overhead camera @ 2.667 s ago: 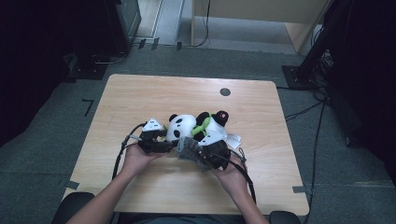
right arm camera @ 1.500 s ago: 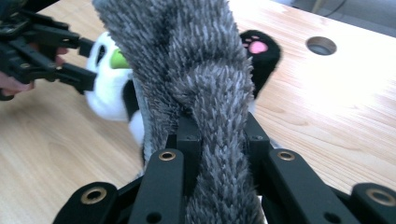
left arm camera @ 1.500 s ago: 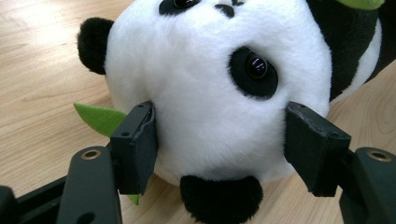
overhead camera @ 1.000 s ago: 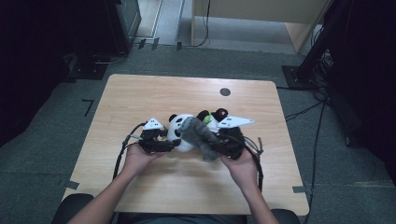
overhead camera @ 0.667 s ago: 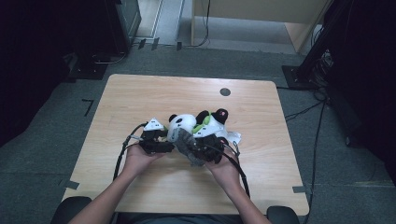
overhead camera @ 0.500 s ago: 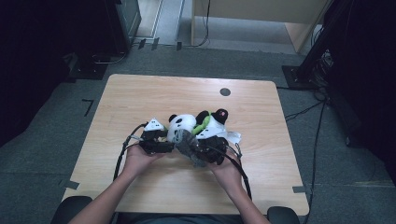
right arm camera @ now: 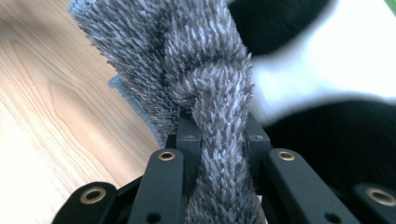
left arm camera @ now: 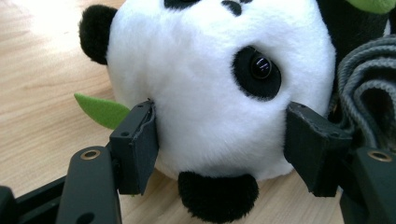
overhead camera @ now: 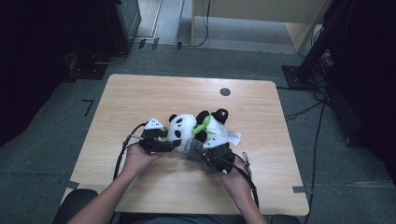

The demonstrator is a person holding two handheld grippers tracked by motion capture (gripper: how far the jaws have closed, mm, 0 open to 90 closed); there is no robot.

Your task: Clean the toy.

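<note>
The panda's head (left arm camera: 219, 93) is clamped by the left gripper (left arm camera: 224, 149) at the table (overhead camera: 140, 98) centre; the grey scarf (right arm camera: 205, 93), pinched in the right gripper (right arm camera: 217, 135), lies just right of it, at the neck.

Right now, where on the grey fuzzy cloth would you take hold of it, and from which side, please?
Grip the bunched, knotted fold of the grey fuzzy cloth, coming from the person's side of the wooden table. There the fabric gathers into a narrow rope that fits between jaws, and the panda plush blocks the far side. The right gripper is clamped on exactly that fold, while the left gripper brackets the panda's head.
</note>
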